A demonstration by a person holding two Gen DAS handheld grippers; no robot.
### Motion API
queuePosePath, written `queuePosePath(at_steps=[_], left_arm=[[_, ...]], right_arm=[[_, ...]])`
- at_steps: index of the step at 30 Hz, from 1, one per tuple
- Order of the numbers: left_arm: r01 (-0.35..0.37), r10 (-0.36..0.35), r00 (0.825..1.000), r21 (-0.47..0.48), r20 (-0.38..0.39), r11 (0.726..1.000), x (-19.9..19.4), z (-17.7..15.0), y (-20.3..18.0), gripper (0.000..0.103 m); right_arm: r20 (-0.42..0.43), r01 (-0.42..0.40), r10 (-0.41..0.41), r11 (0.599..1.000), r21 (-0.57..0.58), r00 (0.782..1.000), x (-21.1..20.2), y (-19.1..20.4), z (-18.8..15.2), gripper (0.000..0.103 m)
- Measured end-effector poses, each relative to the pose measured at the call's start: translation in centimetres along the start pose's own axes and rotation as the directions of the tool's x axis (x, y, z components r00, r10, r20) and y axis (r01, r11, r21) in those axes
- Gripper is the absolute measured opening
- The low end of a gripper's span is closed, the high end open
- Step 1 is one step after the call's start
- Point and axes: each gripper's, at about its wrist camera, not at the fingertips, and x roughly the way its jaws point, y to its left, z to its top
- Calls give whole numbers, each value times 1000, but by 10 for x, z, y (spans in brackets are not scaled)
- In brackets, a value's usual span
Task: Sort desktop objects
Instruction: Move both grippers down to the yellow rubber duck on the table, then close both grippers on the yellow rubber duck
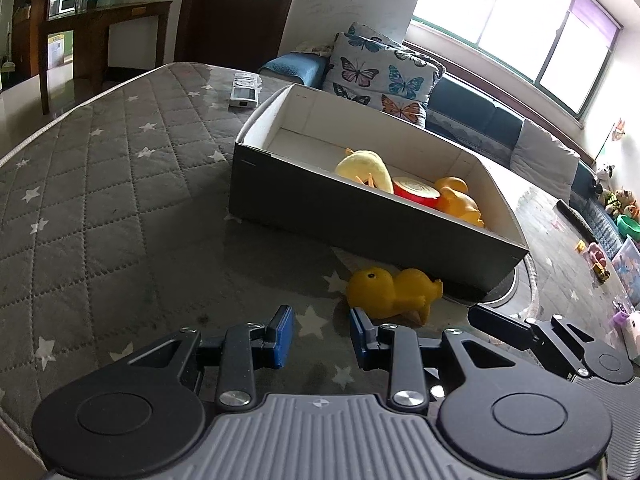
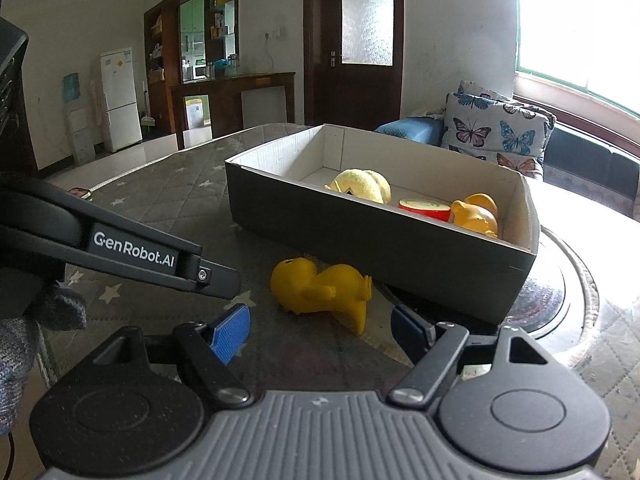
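Both grippers stand apart-jawed and hold nothing: the left gripper (image 1: pixel 321 334) narrower, the right gripper (image 2: pixel 320 330) wider. Just ahead, 1 yellow rubber duck (image 2: pixel 320 290) lies toppled on the starred cloth (image 1: pixel 100 200), beside the box (image 2: pixel 380 240) holding 3 toys.

Daylight from the overexposed window (image 1: pixel 516 20); sharp centre, fisheye-bent edges.
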Motion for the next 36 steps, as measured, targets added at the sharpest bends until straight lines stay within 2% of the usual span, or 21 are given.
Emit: queuePosePath(at_steps=[14, 19, 22, 25, 36], left_arm=[[85, -86, 996, -28, -33, 996, 24, 20, -5, 33], [111, -113, 992, -38, -52, 993, 36, 25, -6, 34], [120, -122, 991, -50, -50, 992, 39, 28, -4, 34], [130, -133, 990, -63, -52, 989, 41, 30, -2, 34], [185, -192, 981, -146, -31, 972, 40, 32, 12, 35]], right_arm=[[-36, -21, 22, 1000, 12, 999, 29, -6, 4, 78], [-50, -30, 30, 999, 13, 998, 39, -5, 6, 75], [-60, -37, 38, 999, 13, 997, 43, -5, 5, 68], [-64, -38, 39, 999, 15, 997, 45, -5, 5, 66], [-63, -40, 40, 999, 13, 997, 46, -5, 5, 66]])
